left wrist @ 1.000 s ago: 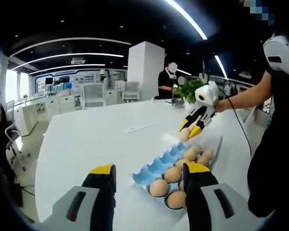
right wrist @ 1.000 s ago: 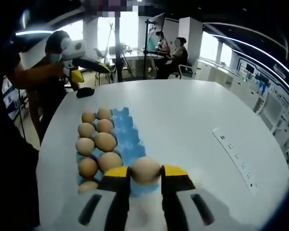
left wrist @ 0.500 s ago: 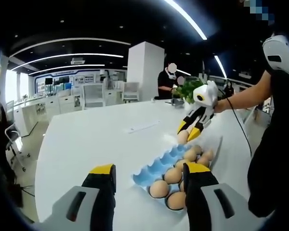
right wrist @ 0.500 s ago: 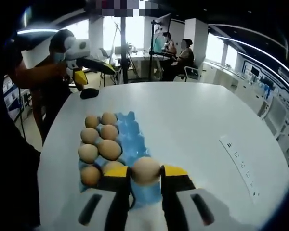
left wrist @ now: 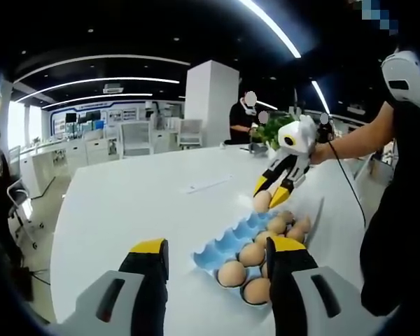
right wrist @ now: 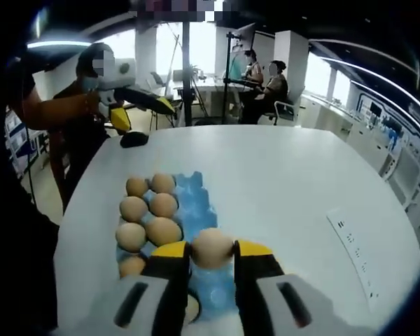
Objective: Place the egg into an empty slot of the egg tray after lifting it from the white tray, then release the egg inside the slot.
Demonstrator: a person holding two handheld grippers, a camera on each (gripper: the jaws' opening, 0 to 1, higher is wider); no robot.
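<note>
In the right gripper view, the right claw (right wrist: 211, 250) grips an egg (right wrist: 211, 246) between its yellow-tipped jaws, held above the blue tray (right wrist: 189, 210). Beyond it, eggs fill the tray's slots toward the counter (right wrist: 280, 175) edge near the person. In the left gripper view, the left claw (left wrist: 217, 253) is open, holding nothing, above the counter beside the tray's near end.

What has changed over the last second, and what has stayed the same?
The right gripper, seen from the left gripper view, has lifted slightly above the blue egg tray, still clamping the tan egg. The left gripper stays open and empty; the tray eggs are unmoved.
</note>
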